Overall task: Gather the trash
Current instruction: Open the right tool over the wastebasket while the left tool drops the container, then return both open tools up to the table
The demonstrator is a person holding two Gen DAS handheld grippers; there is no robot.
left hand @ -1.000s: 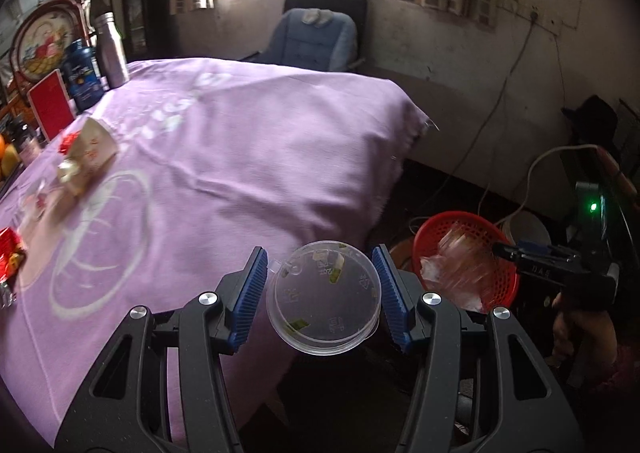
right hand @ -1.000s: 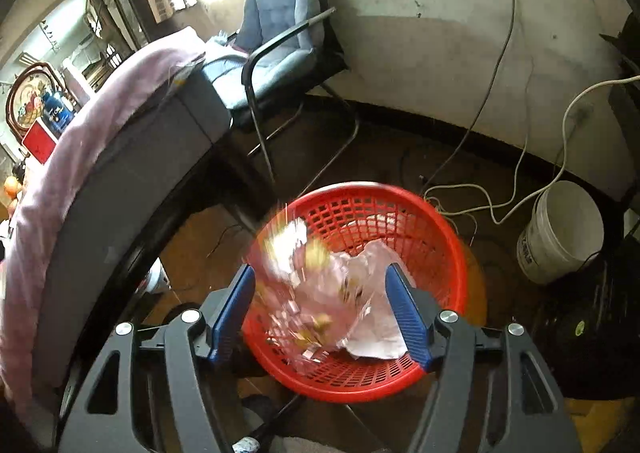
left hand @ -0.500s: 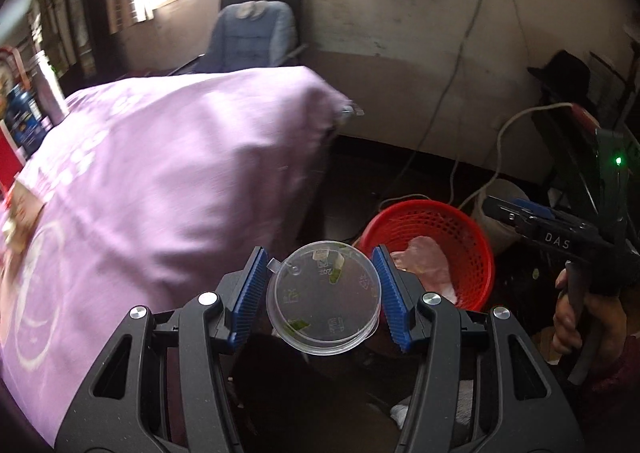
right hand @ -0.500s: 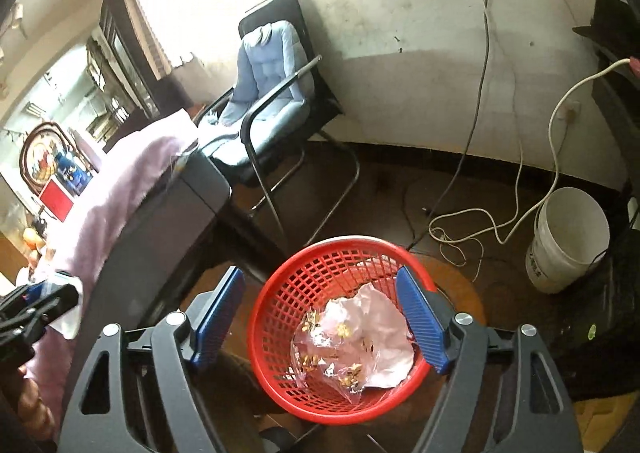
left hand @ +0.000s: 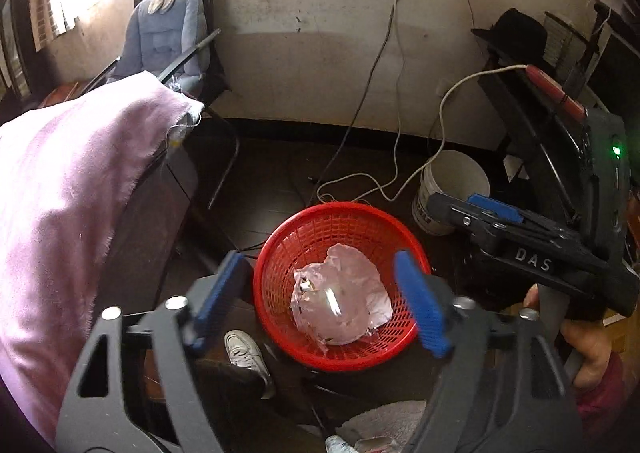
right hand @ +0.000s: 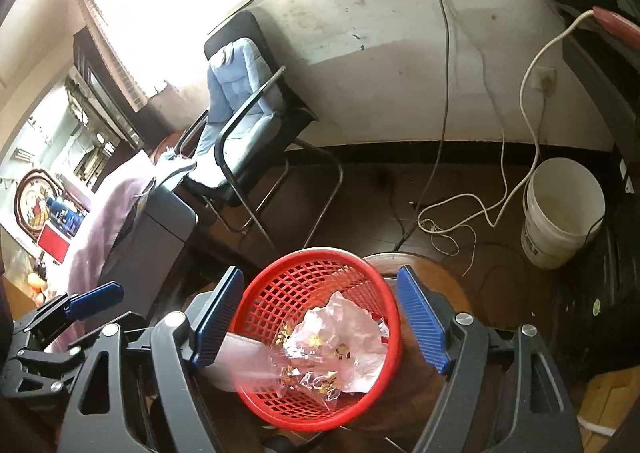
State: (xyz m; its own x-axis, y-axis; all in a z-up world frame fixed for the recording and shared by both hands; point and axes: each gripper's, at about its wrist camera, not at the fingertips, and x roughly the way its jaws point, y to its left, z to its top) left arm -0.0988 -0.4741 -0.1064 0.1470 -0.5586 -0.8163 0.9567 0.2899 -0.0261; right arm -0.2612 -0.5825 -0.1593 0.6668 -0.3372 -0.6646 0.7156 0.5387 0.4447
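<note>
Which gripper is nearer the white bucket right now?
Right. In the left wrist view the right gripper hangs close beside the white bucket, past the red basket. The left gripper hovers over the basket, farther from the bucket.

The left gripper (left hand: 320,293) is spread wide with nothing between its blue pads (left hand: 420,309), hanging over a red mesh basket (left hand: 280,253) on the dark floor. A crumpled pink wrapper (left hand: 352,293) lies inside the basket, with a blurred clear shape over it. To the left a purple cloth (left hand: 60,213) drapes a table, a white bucket (left hand: 452,189) stands to the far right of the basket, and the right gripper (left hand: 492,213) comes in from the right, held by a hand (left hand: 588,341).
</note>
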